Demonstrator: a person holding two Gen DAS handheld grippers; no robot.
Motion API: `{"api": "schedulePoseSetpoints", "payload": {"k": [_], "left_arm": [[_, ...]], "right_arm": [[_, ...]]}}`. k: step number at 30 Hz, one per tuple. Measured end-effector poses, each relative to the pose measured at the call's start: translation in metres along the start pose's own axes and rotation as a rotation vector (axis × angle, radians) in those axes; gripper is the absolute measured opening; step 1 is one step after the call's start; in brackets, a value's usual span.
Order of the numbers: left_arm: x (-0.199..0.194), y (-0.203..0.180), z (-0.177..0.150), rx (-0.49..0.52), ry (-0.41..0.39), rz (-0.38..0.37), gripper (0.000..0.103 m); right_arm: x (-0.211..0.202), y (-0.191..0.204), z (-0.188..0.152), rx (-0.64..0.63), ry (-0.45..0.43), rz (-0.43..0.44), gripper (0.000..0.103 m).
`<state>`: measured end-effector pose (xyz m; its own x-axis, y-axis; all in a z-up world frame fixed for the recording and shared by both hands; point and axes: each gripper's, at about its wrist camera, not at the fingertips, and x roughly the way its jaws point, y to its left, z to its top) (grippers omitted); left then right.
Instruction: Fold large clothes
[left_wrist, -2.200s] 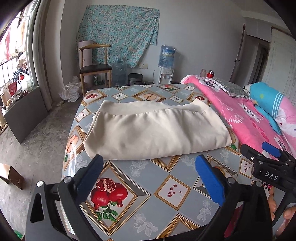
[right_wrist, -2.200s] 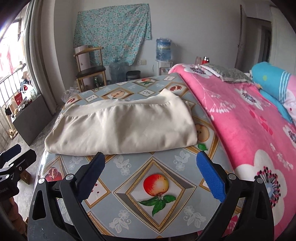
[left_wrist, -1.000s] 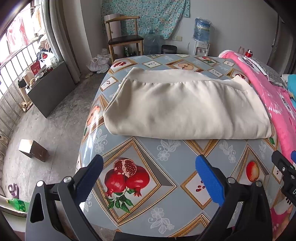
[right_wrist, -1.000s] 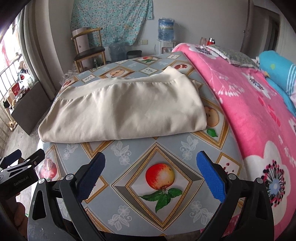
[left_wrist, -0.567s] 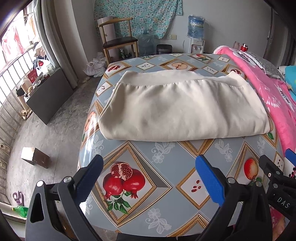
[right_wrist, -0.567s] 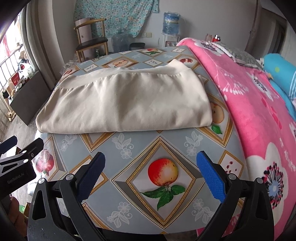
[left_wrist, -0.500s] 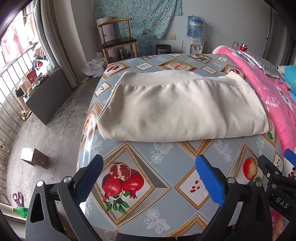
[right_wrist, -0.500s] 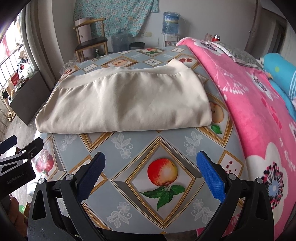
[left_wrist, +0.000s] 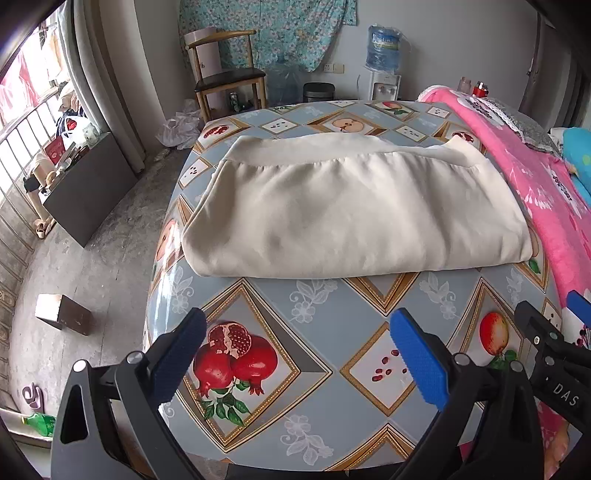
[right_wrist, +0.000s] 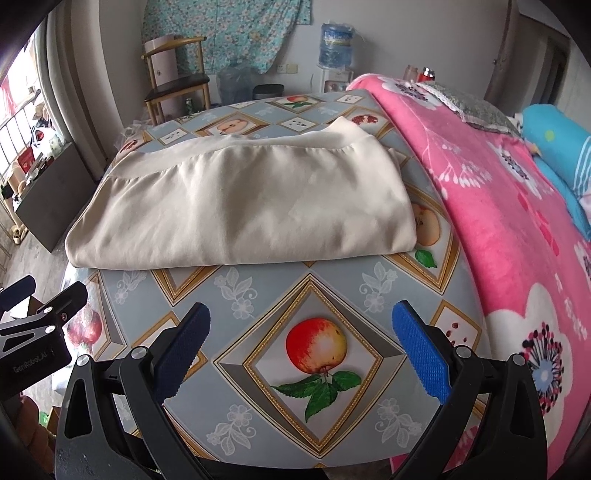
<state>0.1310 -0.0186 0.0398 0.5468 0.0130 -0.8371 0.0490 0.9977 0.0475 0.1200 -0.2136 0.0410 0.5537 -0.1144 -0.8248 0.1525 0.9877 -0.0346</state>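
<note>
1. Left gripper (left_wrist: 297, 349): jaws spread wide, holding nothing; hovers over bare tablecloth on the near side of the garment, well short of it. Judged a stand-off position, nothing yet seized.
2. Right gripper (right_wrist: 301, 345): jaws likewise wide apart and empty; near side of the garment, above the printed apple, not touching the cloth.
3. Cream garment (left_wrist: 351, 214): the task's piece. Lies flat on the table, already doubled over, a rounded fold along its near edge and a ribbed band along its far edge. Its broad shape suggests at least one further fold is due.
4. Table (left_wrist: 317, 314): grey fruit-print cover under the garment; the strip between garment and grippers is bare, so nothing blocks the reach.
5. Pink blanket (right_wrist: 498, 206): just right of the garment, close to its right corner; could crowd a sideways fold.
6. Wooden chair (left_wrist: 225, 79): well beyond the garment, by the wall.
7. Water dispenser (left_wrist: 384, 62): beyond the garment, right of the chair.
</note>
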Motion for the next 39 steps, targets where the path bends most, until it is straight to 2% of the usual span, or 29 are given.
{"api": "schedulePoseSetpoints", "payload": {"k": [39], "left_arm": [[0.0014,-0.0002,-0.0036,-0.016,0.012,-0.031,0.098]], "right_arm": [[-0.0044,0.0026,0.0006,-0.006,-0.003,-0.007,0.096]]}}
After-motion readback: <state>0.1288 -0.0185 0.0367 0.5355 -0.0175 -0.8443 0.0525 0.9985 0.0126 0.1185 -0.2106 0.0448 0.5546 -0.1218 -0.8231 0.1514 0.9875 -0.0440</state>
